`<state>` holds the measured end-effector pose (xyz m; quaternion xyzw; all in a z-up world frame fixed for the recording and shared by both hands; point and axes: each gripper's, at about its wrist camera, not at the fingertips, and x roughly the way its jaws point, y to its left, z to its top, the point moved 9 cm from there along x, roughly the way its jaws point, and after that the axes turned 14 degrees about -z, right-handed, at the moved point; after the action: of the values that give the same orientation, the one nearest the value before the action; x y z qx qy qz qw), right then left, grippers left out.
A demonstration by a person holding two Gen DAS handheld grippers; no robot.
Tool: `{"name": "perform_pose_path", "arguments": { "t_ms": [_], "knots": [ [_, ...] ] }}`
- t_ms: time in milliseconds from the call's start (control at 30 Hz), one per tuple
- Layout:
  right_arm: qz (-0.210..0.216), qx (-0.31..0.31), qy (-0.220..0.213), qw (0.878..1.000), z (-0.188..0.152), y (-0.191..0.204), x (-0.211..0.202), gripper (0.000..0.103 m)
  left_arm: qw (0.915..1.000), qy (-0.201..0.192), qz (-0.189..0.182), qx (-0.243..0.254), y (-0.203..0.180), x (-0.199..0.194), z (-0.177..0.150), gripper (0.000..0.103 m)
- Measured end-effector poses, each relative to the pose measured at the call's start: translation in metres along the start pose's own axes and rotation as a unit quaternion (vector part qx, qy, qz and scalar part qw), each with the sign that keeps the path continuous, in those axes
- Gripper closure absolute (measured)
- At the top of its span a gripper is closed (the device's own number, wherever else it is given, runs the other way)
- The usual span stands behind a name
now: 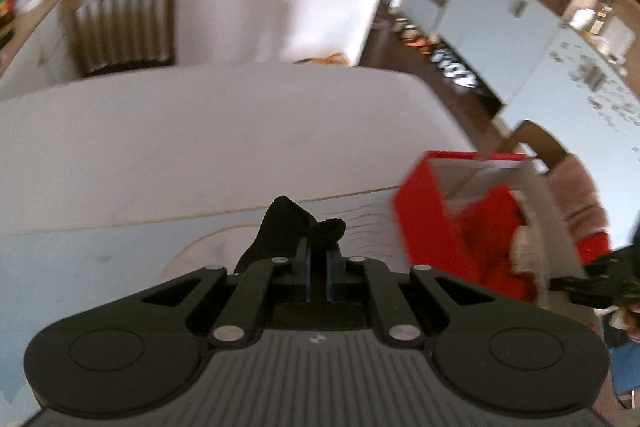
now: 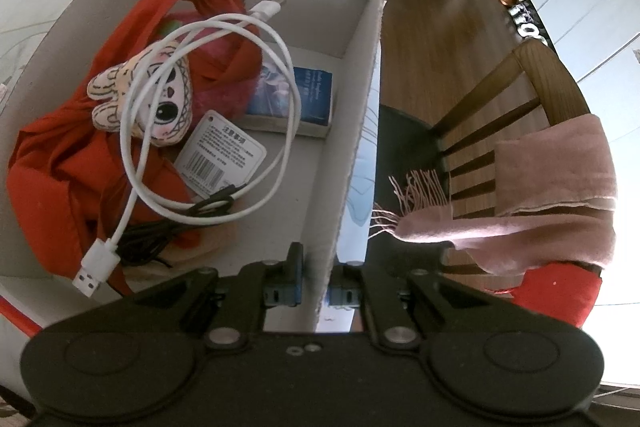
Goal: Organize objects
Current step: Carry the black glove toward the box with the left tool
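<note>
Jaws of the left gripper (image 1: 318,259) are clenched on a black cloth (image 1: 288,227) at lower centre of the left view, over the table (image 1: 200,131). Right gripper (image 2: 316,283) jaws grasp the box (image 2: 352,131) by its side wall. Only the right view shows the contents: white cable (image 2: 280,67), plush doll (image 2: 160,95), red cloth (image 2: 68,163), blue book (image 2: 308,95). Left view shows only the red outside of the box, at right.

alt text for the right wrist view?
The right gripper is clamped on the side wall of an open red-and-white cardboard box. Inside lie a white USB cable, a small plush doll, red cloth and a blue book. Beside it, a pink scarf hangs over a wooden chair.
</note>
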<state>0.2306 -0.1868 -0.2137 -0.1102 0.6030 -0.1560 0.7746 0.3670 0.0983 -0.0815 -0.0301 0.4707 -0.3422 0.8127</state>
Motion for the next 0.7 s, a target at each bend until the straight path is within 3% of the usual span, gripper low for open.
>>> {"name": "perform_pose_path", "arguments": {
  "t_ms": [267, 500, 700],
  "knots": [
    [-0.002, -0.007, -0.003, 1.0, 0.0, 0.003, 0.0, 0.095, 0.9942, -0.002, -0.074, 0.077, -0.091, -0.009, 0.022, 0.097],
    [-0.002, -0.009, -0.005, 1.0, 0.0, 0.003, 0.0, 0.095, 0.98, 0.006, -0.118, 0.161, -0.172, -0.001, 0.036, 0.097],
    [-0.001, -0.008, -0.006, 1.0, -0.001, 0.003, 0.0, 0.095, 0.9676, 0.011, -0.166, 0.19, -0.223, 0.015, 0.035, 0.097]
  ]
}}
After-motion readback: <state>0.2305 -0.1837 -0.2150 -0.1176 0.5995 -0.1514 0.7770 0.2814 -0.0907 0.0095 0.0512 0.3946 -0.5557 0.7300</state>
